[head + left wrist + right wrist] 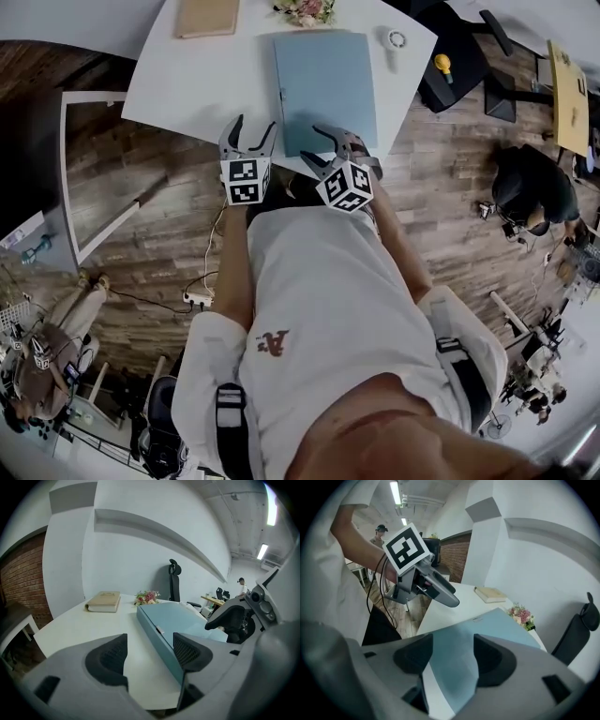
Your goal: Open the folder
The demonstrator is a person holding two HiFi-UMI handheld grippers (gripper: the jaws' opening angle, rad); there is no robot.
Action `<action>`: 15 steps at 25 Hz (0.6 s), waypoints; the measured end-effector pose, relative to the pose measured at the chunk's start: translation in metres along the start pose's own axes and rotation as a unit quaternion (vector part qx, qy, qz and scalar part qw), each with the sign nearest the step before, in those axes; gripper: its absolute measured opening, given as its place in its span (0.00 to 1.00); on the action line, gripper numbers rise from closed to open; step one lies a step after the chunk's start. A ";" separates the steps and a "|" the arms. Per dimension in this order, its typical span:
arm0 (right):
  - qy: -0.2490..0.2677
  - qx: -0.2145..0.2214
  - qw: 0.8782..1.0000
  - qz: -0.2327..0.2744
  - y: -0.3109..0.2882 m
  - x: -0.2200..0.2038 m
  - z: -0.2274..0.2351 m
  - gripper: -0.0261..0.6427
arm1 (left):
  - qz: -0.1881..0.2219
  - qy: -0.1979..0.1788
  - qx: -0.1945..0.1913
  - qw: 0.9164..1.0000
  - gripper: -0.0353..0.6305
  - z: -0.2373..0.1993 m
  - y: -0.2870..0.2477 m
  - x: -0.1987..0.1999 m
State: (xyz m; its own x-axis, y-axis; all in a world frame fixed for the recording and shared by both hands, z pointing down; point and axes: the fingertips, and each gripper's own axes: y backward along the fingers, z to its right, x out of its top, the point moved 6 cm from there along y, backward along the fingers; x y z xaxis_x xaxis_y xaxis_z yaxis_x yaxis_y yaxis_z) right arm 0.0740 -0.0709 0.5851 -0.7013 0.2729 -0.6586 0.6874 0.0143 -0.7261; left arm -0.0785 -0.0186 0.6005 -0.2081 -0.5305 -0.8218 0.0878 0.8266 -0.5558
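A red emblem [273, 342], seemingly "A's", is printed on the person's white shirt [328, 272]. Only black-and-white square patterns, no lettering, are shown on the cubes of the left gripper [253, 129] and right gripper [317, 145]. A small tag [160, 630] on the folder [180, 617] cannot be read.

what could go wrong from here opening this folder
1. The folder lies closed and loose near the front edge of the table. A pull by the open right gripper might drag it off instead of lifting the cover.
2. The open left gripper isn't holding it down, so a push could slide it toward the flowers.
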 end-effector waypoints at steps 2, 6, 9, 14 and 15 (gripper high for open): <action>0.018 0.010 1.000 -0.005 -0.006 -0.001 -0.006 0.47 | -0.004 0.004 0.001 1.000 0.52 0.000 0.002 -0.006; 0.051 0.025 0.998 -0.016 -0.015 -0.002 -0.015 0.51 | -0.010 0.008 0.001 1.000 0.52 0.002 0.003 -0.013; 0.072 0.033 0.997 -0.023 -0.023 -0.002 -0.020 0.53 | -0.018 0.011 -0.003 1.000 0.52 0.003 0.004 -0.019; 0.097 0.043 0.994 -0.035 -0.034 -0.002 -0.030 0.54 | -0.030 0.009 -0.015 0.999 0.52 0.007 0.004 -0.026; 0.102 0.044 0.993 -0.037 -0.036 -0.003 -0.031 0.55 | -0.031 0.008 -0.018 0.999 0.52 0.008 0.003 -0.027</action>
State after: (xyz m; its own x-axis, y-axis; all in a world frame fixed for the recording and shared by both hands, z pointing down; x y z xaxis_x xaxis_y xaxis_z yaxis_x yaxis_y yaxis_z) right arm 0.0567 -0.0428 0.6193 -0.6906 0.4640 -0.5547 0.6096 -0.0392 -0.7917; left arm -0.0652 -0.0037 0.6200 -0.2274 -0.5774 -0.7842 0.0386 0.7993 -0.5997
